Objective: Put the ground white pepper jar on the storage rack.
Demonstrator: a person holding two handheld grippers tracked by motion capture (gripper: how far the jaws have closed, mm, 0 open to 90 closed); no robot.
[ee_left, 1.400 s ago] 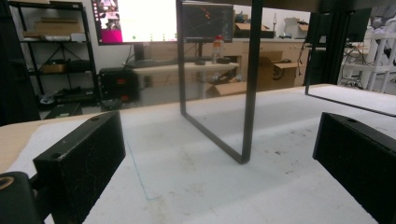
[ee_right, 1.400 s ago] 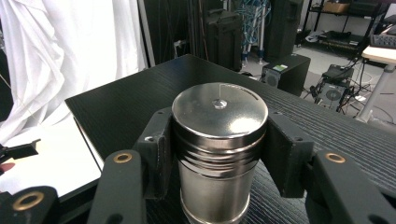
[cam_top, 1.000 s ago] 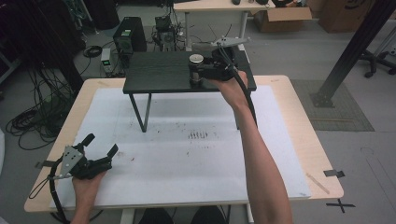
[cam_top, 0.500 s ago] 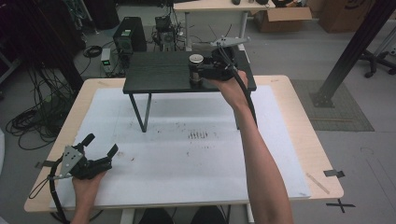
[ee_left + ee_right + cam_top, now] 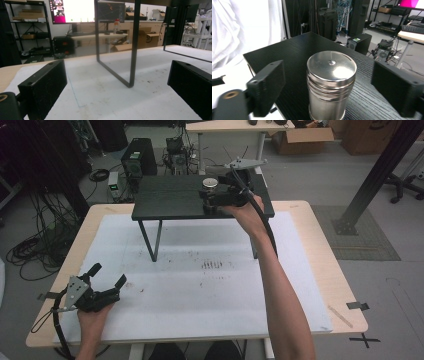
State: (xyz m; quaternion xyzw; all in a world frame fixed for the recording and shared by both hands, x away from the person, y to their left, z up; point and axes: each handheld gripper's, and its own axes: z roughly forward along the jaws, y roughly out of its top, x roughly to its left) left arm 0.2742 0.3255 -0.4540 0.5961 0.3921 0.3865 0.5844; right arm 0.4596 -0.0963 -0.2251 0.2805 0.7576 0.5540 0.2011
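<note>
A shiny metal shaker (image 5: 330,82) with a flat lid stands upright on a low black shelf (image 5: 170,196) at the back of the table. My right gripper (image 5: 329,90) is open, and the shaker stands between its two jaws with a gap on each side. From above, the shaker (image 5: 210,183) and right gripper (image 5: 210,200) sit near the shelf's right end. My left gripper (image 5: 106,276) rests open on the white mat at the front left, nothing between its jaws. In the left gripper view the left gripper (image 5: 117,82) faces the shelf's thin black leg (image 5: 133,45).
A white mat (image 5: 200,290) covers the wooden table (image 5: 345,305). The shelf's legs (image 5: 150,240) stand on the mat's back half. Beyond the table are computers, cables, a desk and cardboard boxes on the floor. A black post (image 5: 375,175) rises at the right.
</note>
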